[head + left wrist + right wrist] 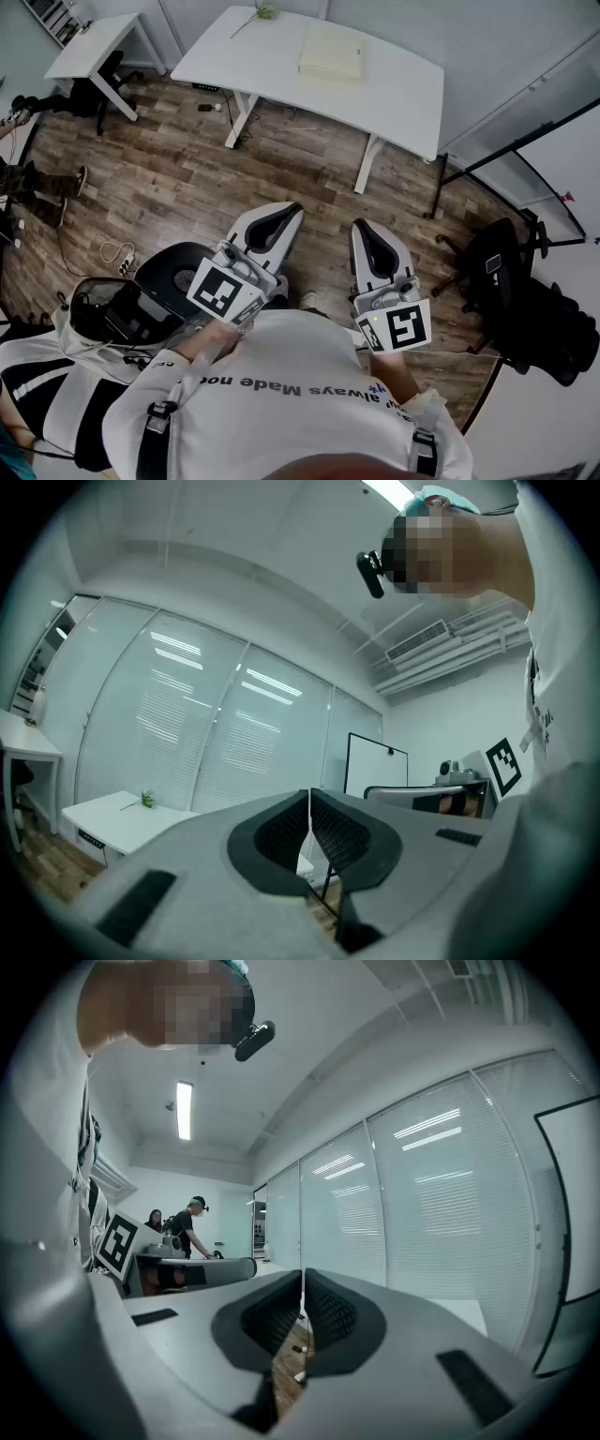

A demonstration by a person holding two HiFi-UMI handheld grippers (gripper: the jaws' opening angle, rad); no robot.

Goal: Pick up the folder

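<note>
Cream folder (330,52) is seen lying flat on the white counter (403,89), well apart from the left hand-held gripper (281,217) and right hand-held gripper (367,234), both held closed and empty; unless opened, the folder would likely be pushed rather than gripped.

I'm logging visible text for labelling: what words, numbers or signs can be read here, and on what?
"always Made": white shirt, upside down in the head view, both ends cut off.
Marker cubes: square patterns only, no words.
Folder on the white table: no print readable.
</note>
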